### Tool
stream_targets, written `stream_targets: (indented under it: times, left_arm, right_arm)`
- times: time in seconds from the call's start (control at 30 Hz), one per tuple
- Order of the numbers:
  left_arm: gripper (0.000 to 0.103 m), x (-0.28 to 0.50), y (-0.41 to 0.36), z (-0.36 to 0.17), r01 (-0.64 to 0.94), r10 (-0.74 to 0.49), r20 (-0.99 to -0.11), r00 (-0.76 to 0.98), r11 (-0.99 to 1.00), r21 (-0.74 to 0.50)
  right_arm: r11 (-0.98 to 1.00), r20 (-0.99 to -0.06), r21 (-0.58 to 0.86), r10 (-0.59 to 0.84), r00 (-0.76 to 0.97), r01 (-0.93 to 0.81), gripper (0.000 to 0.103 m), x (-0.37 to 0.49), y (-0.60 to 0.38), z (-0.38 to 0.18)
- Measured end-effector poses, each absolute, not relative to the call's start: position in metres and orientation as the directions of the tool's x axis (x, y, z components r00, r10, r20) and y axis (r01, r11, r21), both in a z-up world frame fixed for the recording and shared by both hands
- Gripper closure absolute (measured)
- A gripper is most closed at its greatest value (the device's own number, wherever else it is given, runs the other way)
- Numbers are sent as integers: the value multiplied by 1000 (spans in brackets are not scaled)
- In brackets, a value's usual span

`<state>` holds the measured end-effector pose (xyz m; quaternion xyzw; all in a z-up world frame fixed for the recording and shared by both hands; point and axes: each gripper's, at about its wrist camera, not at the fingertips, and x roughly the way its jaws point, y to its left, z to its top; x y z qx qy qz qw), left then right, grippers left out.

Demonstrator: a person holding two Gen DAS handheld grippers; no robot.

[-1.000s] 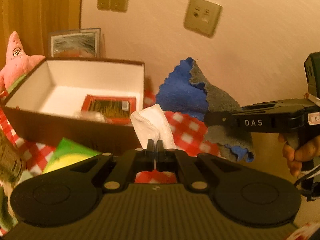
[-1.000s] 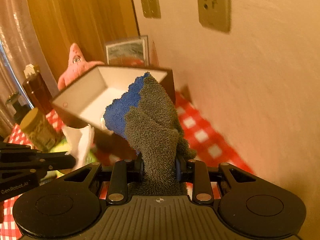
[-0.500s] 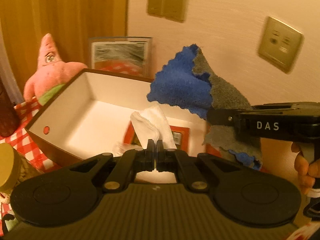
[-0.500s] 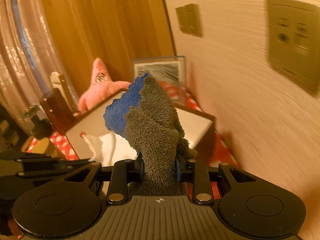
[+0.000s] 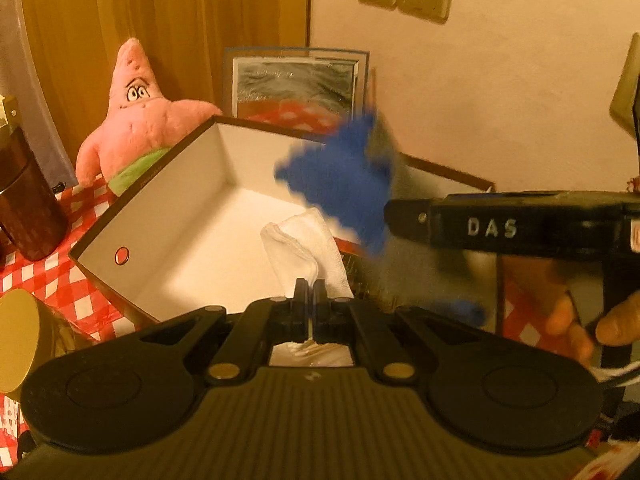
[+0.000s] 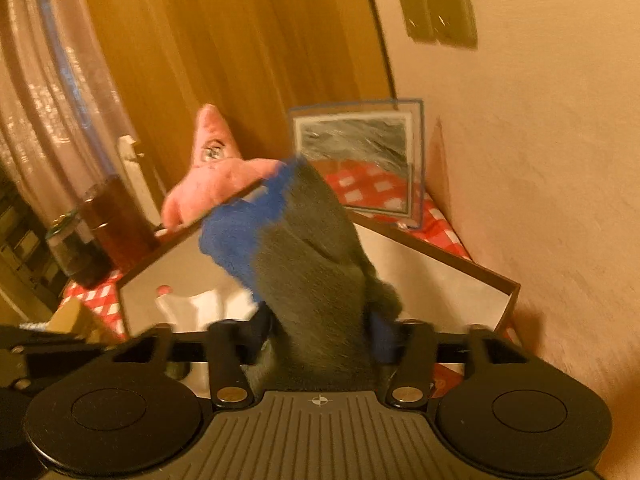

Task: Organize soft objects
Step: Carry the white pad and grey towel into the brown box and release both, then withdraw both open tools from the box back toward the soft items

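Left gripper (image 5: 308, 300): jaws clenched on white cloth (image 5: 304, 244), held over open box (image 5: 192, 184), likely for drop-in. Right gripper (image 6: 320, 344): jaws grasping blue-grey towel (image 6: 308, 264), likewise above box. Pink plush star (image 5: 140, 128) behind box, on table.

Towel (image 6: 316, 264): thick fuzzy terry, grey one face, blue the other. White cloth (image 5: 306, 252): thin, fine woven texture. Box (image 5: 168, 184): smooth matt card, white inside, brown outside. Star toy (image 5: 140, 128): short pink plush. Left gripper (image 5: 309, 300): matt black plastic, ribbed body, brass-coloured pins. Wall (image 5: 480, 92): matt, faintly rough.
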<state>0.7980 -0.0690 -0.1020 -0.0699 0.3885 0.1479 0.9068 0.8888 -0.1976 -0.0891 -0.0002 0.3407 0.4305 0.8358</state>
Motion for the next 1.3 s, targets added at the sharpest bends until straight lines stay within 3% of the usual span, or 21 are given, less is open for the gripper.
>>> stream_targets:
  times: [0.33, 0.4, 0.47, 0.6, 0.97, 1.3]
  left_arm:
    - [99, 811, -69, -114, -319, 214, -745, 632, 948, 1]
    - [91, 813, -70, -114, -319, 215, -739, 638, 948, 0]
    - [71, 814, -73, -112, -311, 217, -731, 647, 951, 8]
    - [63, 813, -77, -108, -297, 214, -720, 660, 955, 12]
    - [63, 772, -67, -88, -306, 185, -698, 692, 951, -51]
    - [63, 680, -59, -66, -332, 187, -686, 703, 940, -84]
  right_arm:
    - [692, -625, 228, 644, 442, -685, 39, 900, -212, -99]
    - [701, -628, 222, 635, 450, -678, 39, 899, -216, -100]
    - [707, -630, 219, 629, 456, -673, 39, 898, -221, -101]
    - [705, -622, 220, 634, 460, -674, 39, 894, -225, -96]
    - [697, -587, 259, 663, 464, -668, 39, 872, -239, -80]
    - [677, -561, 262, 687, 462, -688, 39, 813, -267, -68]
